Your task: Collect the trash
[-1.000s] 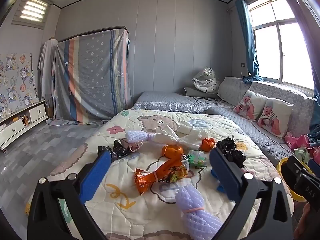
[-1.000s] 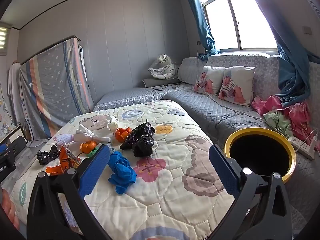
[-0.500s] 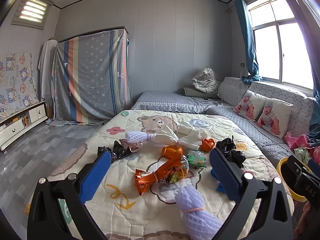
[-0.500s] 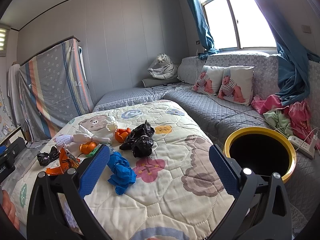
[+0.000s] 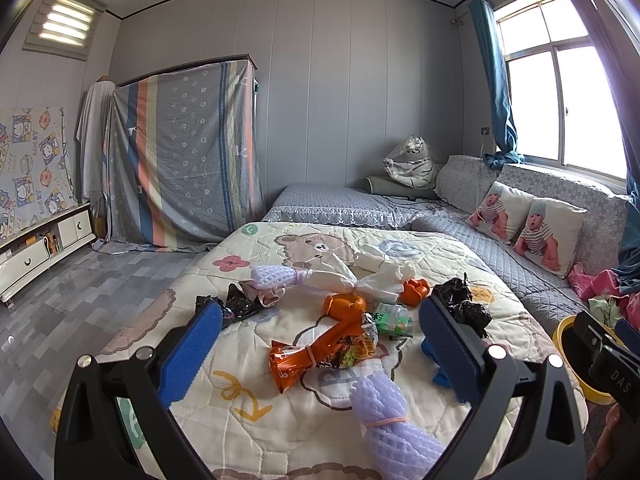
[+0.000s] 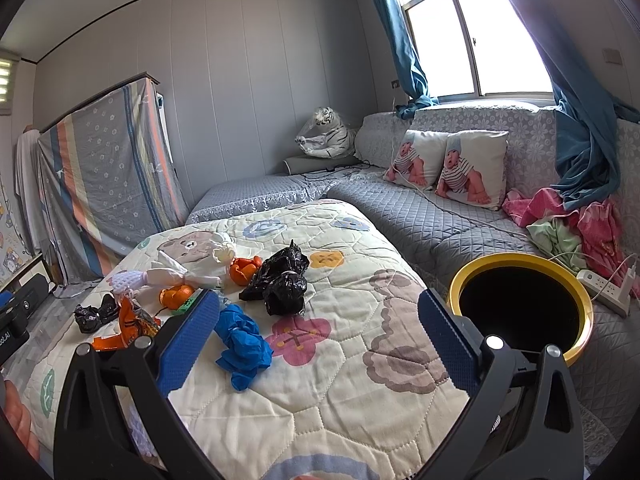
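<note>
Trash lies scattered on a cartoon quilt (image 5: 280, 412): an orange snack wrapper (image 5: 316, 354), a purple foam net (image 5: 390, 420), orange peel (image 5: 344, 306), white tissue (image 5: 332, 278), black bags (image 6: 282, 280) and a blue crumpled glove (image 6: 242, 344). A yellow-rimmed black bin (image 6: 520, 312) stands right of the bed. My left gripper (image 5: 320, 350) is open and empty above the wrapper. My right gripper (image 6: 318, 340) is open and empty above the quilt, between the glove and the bin.
A grey sofa (image 6: 440, 224) with two baby-print pillows (image 6: 452, 168) runs along the right. Pink clothes (image 6: 580, 224) and a power strip (image 6: 606, 286) lie behind the bin. A striped sheet covers a wardrobe (image 5: 180, 152). Grey floor (image 5: 60, 300) lies left.
The right gripper view has turned slightly; otherwise both grippers stay open and nearly still. No trash has moved.
</note>
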Demonstrator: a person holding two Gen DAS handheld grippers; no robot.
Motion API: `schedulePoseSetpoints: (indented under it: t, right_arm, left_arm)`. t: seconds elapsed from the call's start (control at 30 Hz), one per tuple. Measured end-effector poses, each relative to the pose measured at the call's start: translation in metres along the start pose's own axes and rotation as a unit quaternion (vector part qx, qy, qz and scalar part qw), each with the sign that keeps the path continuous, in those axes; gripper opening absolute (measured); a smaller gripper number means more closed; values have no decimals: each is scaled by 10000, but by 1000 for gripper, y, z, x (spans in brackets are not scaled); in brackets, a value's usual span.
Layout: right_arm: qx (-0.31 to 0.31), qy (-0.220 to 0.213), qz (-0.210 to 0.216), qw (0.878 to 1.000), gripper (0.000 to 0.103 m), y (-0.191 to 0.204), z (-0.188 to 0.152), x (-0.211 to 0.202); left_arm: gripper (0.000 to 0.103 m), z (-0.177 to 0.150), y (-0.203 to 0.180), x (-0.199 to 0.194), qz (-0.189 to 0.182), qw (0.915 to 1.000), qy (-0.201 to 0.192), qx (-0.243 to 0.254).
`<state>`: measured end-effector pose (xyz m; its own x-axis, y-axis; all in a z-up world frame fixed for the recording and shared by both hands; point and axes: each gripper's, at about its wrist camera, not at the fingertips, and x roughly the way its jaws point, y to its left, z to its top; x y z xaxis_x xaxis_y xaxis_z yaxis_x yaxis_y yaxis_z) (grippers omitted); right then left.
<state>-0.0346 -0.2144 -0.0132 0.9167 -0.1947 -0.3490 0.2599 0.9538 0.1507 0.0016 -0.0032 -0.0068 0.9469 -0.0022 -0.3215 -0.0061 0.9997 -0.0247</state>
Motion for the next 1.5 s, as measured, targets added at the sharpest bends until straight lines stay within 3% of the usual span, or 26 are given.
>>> schedulePoseSetpoints:
  t: [1.5]
  right_arm:
    - [35, 16, 4, 10000, 95, -2, 0, 1]
  left_arm:
    - [95, 1, 1, 1, -34, 10000, 64, -36]
